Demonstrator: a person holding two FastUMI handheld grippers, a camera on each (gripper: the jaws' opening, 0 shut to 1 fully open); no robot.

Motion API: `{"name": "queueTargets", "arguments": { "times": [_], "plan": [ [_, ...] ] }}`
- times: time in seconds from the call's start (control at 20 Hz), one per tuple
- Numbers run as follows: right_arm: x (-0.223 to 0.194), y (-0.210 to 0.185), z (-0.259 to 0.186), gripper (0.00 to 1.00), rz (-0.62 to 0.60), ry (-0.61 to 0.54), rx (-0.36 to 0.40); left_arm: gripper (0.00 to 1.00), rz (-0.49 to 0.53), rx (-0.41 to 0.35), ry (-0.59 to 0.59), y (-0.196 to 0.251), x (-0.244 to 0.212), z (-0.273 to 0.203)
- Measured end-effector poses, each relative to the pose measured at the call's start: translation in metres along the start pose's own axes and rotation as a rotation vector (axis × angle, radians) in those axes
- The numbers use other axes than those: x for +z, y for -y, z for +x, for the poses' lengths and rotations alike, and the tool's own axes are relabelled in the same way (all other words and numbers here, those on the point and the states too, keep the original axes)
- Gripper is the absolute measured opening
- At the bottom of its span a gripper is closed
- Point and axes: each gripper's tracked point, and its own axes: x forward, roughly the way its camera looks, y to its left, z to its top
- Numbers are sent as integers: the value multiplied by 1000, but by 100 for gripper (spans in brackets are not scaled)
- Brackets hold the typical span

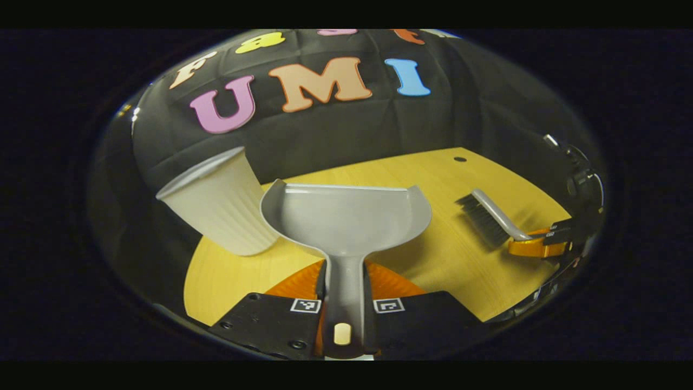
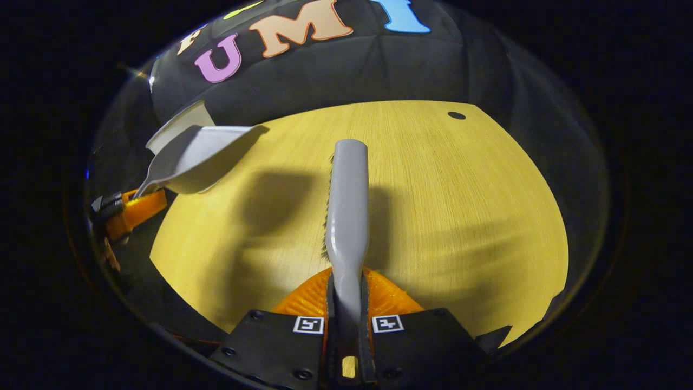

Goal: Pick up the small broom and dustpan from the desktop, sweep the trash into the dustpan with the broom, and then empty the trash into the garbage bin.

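Note:
My left gripper point(image 1: 345, 277) is shut on the handle of the grey dustpan point(image 1: 346, 216), held above the yellow desktop point(image 1: 433, 260) with its mouth facing away. The pan's inside looks bare. The white ribbed garbage bin point(image 1: 219, 211) stands just left of the pan, touching or nearly touching its side. My right gripper point(image 2: 346, 295) is shut on the handle of the small grey broom point(image 2: 346, 211), whose dark bristles point down over the desktop point(image 2: 460, 216). In the left gripper view the broom point(image 1: 490, 216) hangs at the right, held by the right gripper point(image 1: 541, 246). In the right gripper view the dustpan point(image 2: 197, 157) floats at far left, held by the left gripper point(image 2: 132, 208).
A small dark hole point(image 2: 456, 115) marks the desktop's far right corner. The bin's rim point(image 2: 176, 127) peeks out behind the dustpan. The black cloth wall closes the back. The desktop's front edge runs close under both grippers.

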Motion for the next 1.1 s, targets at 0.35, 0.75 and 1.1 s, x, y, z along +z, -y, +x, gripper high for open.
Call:
{"name": "queueTargets", "arguments": {
  "times": [0.35,0.75,1.1],
  "plan": [
    [-7,4,2,18,-45,-110,-93,22,-111,-23,-186,12,-53,3],
    [-7,-1,1,29,-124,-142,-101,32,-161,-50,-231,24,-60,0],
    [-14,-9,-4,93,-195,-133,-86,93,-129,-66,-182,36,-57,0]
  ]
}}
